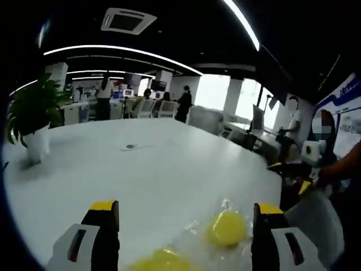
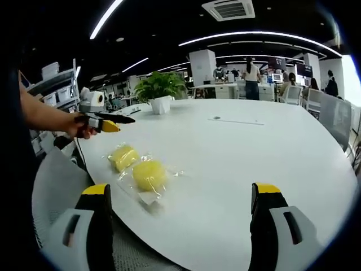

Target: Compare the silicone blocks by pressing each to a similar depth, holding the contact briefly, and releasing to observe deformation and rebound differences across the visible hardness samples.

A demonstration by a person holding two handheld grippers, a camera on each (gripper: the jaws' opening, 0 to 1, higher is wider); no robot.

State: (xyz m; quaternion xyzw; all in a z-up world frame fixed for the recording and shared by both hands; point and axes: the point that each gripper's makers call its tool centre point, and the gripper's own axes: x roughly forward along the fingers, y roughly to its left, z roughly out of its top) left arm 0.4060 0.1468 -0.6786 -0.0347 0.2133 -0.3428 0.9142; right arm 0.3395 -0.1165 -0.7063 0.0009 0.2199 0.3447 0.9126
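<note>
Both claws open, nothing gripped; two yellow silicone blocks [image 2: 138, 167] near the bench [image 2: 237, 164] edge; press squarely, matching depth.

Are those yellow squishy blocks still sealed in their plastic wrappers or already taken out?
In their wrappers: both yellow blocks lie on the white table inside clear crinkled plastic.

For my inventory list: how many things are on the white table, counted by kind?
Yellow silicone blocks in clear wrap: 2
Potted plants: 1
Small dark round things on the table top, too small to identify: 1
Total: 4
</note>
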